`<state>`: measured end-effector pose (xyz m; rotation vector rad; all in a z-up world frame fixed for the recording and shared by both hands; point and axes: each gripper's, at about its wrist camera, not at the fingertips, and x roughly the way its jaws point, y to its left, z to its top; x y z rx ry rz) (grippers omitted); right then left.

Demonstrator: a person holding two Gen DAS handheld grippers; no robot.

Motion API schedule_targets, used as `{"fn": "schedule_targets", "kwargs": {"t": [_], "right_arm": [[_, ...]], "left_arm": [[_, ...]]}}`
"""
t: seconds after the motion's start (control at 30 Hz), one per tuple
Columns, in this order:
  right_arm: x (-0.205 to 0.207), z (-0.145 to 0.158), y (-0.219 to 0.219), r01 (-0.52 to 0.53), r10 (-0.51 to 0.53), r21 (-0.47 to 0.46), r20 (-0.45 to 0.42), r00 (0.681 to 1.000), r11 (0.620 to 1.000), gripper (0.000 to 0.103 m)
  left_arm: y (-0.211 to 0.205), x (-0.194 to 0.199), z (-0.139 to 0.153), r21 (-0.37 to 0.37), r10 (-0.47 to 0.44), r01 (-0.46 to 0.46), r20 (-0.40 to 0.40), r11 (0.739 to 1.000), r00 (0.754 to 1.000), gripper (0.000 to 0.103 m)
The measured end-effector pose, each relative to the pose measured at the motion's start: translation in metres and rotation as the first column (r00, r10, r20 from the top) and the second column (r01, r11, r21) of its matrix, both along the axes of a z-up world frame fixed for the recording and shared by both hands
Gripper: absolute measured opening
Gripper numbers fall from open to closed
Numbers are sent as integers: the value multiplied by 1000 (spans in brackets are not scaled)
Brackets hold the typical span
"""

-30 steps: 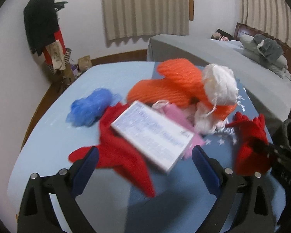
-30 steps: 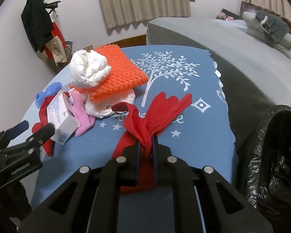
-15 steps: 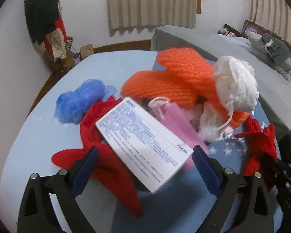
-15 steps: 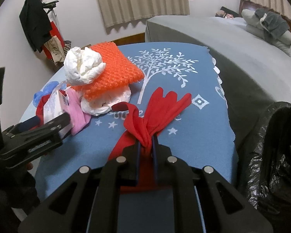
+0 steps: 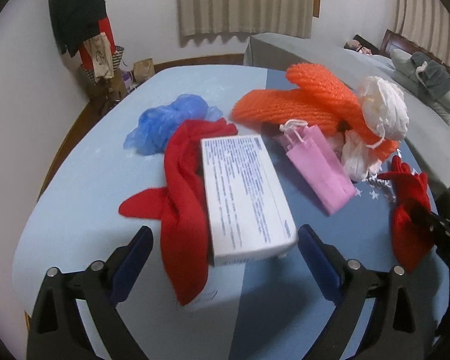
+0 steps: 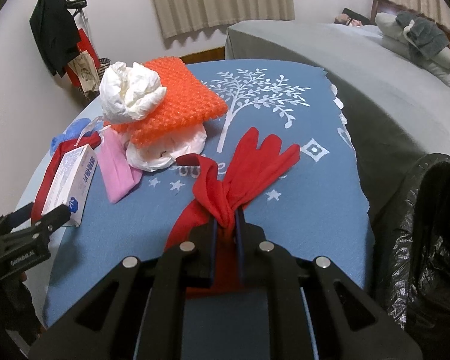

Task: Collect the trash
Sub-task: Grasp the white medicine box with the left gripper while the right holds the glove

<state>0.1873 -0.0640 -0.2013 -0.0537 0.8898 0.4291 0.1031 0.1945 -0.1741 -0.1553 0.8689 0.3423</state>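
My left gripper (image 5: pixel 222 240) is open, its blue-padded jaws on either side of the near end of a white printed box (image 5: pixel 243 195) that lies across a red glove (image 5: pixel 183 210). My right gripper (image 6: pixel 225 225) is shut on a second red glove (image 6: pixel 249 168), also in the left wrist view (image 5: pixel 411 210). A pink paper bag (image 5: pixel 318 168), orange bubble wrap (image 5: pixel 300 108), crumpled white paper (image 5: pixel 384 108) and a blue plastic bag (image 5: pixel 168 120) lie on the table. The box also shows in the right wrist view (image 6: pixel 72 180).
The table is covered by a blue cloth (image 6: pixel 300 180) with a white tree print. A black trash bag (image 6: pixel 429 240) stands open at the table's right edge. A grey bed (image 6: pixel 345 60) lies behind. A coat rack (image 5: pixel 78 24) stands at the far left wall.
My left gripper has moved in toward the white box, which now lies lengthwise between the open jaws. My right gripper keeps its hold on the red glove and has barely moved.
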Motion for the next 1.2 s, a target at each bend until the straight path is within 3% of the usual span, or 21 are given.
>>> {"fn": "schedule_targets", "kwargs": {"t": [0.13,0.3,0.37,0.5,0.7,0.9,1.0,1.2], "right_arm": [[0,2,0,0,1,-4,2,1000,1000,10],[0,2,0,-2,2,-4,1,1000,1000,11],[-1,2,0,-4,4,-6,2,1000,1000,11],[-3,3,-1,-7,7,-7,5,1000,1000,11],[-4,3,-3,1,-1,-6,0,1000,1000,10],[-4,3,-5,4,-4,-4,-2,1000,1000,11],[-4,2,-4,2,-2,-6,-3,1000,1000,11],[-5,1,-5,4,-4,-10,-4,1000,1000,11]], "left_arm": [[3,15,-5,2,-2,2,-8,1000,1000,94],[-4,19,-10,19,-28,29,-19,999,999,67],[-10,15,-9,33,-44,44,-6,998,999,61],[-21,5,-5,-8,-88,88,21,996,996,60],[-34,4,-5,36,-117,117,-12,992,993,63],[-39,-3,13,99,-126,119,70,988,990,72],[-38,0,10,97,-150,142,74,985,986,72],[-34,4,-4,65,-145,142,47,988,988,60]]}}
